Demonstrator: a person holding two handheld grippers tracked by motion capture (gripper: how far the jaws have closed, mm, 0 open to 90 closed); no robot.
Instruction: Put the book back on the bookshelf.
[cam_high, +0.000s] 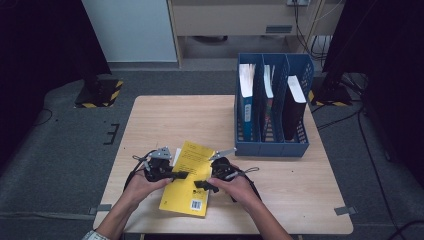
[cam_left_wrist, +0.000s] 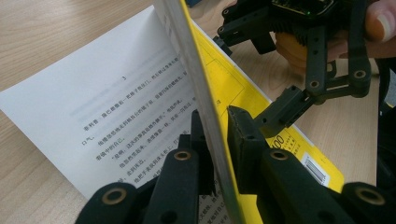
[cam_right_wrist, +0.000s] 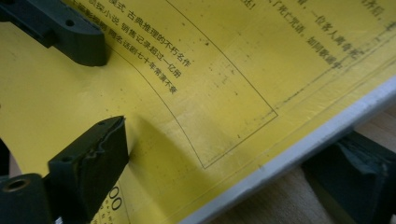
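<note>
A yellow paperback (cam_high: 189, 192) lies back cover up near the table's front edge, its barcode toward me. My left gripper (cam_high: 181, 175) is shut on the free edge of the yellow cover (cam_left_wrist: 212, 84) and holds it raised, so a white printed page (cam_left_wrist: 116, 102) shows beneath. One left pad sits on the page side, the other on the yellow side (cam_left_wrist: 243, 135). My right gripper (cam_high: 202, 186) stands open at the book's right edge. One of its fingers (cam_right_wrist: 93, 158) is over the yellow cover (cam_right_wrist: 210, 93); the other (cam_right_wrist: 355, 172) is past the book's edge, above the wood.
A blue three-slot file rack (cam_high: 272, 149) stands at the back right of the wooden table (cam_high: 295, 195) with books upright in its slots. Bare tabletop lies between the rack and the book. Tape tabs mark the table's front corners.
</note>
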